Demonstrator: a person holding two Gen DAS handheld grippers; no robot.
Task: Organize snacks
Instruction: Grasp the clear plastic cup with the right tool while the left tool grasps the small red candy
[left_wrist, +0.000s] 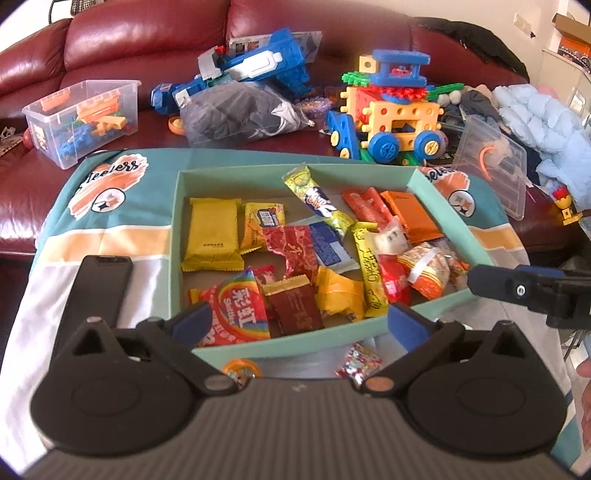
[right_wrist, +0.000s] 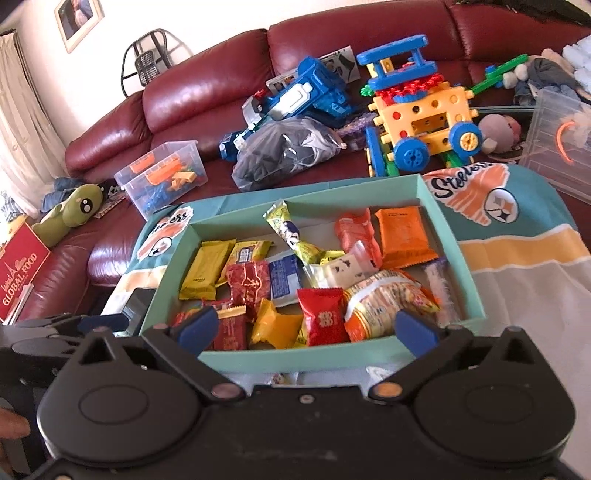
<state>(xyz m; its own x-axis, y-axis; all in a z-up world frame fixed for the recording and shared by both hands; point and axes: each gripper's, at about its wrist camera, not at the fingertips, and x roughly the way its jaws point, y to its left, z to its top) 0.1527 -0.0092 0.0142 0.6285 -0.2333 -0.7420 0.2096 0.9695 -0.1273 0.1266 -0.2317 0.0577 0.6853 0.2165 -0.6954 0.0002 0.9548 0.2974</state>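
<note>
A teal box (left_wrist: 176, 236) (right_wrist: 454, 240) on a printed cloth holds several wrapped snacks: a yellow packet (left_wrist: 212, 234), a rainbow Skittles bag (left_wrist: 236, 310), a red packet (right_wrist: 320, 320), an orange packet (right_wrist: 402, 237). My left gripper (left_wrist: 297, 325) is open and empty over the box's near edge. My right gripper (right_wrist: 306, 330) is open and empty at the near edge too; it also shows in the left wrist view (left_wrist: 517, 290) at the right. A sparkly candy (left_wrist: 357, 363) and an orange round sweet (left_wrist: 241, 369) lie outside, in front of the box.
A black phone (left_wrist: 98, 291) lies on the cloth left of the box. Behind on the red sofa (left_wrist: 147, 40) are a clear bin of bricks (left_wrist: 81, 122), a dark bag (left_wrist: 240, 114), toy vehicles (left_wrist: 391, 122), a clear lid (left_wrist: 495, 166).
</note>
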